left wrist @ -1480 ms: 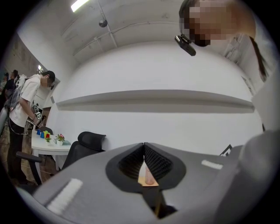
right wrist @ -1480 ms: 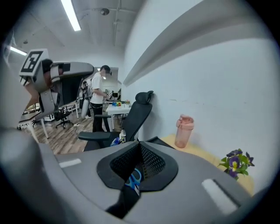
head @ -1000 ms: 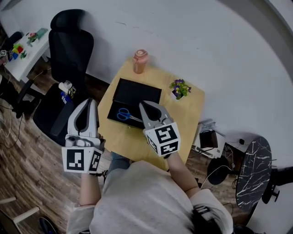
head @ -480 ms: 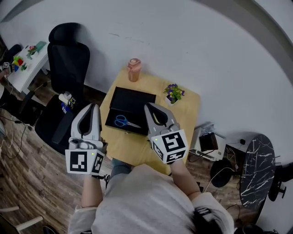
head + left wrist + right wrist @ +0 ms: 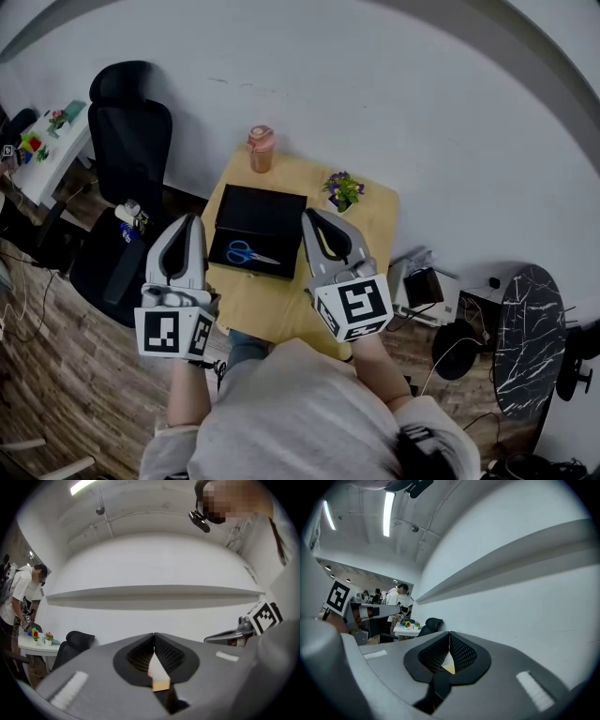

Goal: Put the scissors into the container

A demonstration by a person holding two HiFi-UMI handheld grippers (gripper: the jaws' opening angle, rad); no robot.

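Head view, change: over the last 1 s the right gripper (image 5: 312, 217) has drawn back off the container (image 5: 272, 202). It now hangs over the table (image 5: 378, 234), just beside the container's right edge. We also see the whole table sitting farther off than before.
Meaning for task: we judge the placing done and both hands pulling away.
Scissors (image 5: 246, 252): blue-handled, lying flat inside the container by its near edge. They keep the same spot in it across all 3 frames.
Container contents: 1 pair of scissors, nothing else that we can see.
Right claw: jaws pressed together, nothing between them.
Left gripper (image 5: 191, 220): off the table's left edge, jaws together, empty.
Also on table: pink cup (image 5: 260, 148) at the far-left corner; potted plant (image 5: 343, 187) by the far edge, right of the container.
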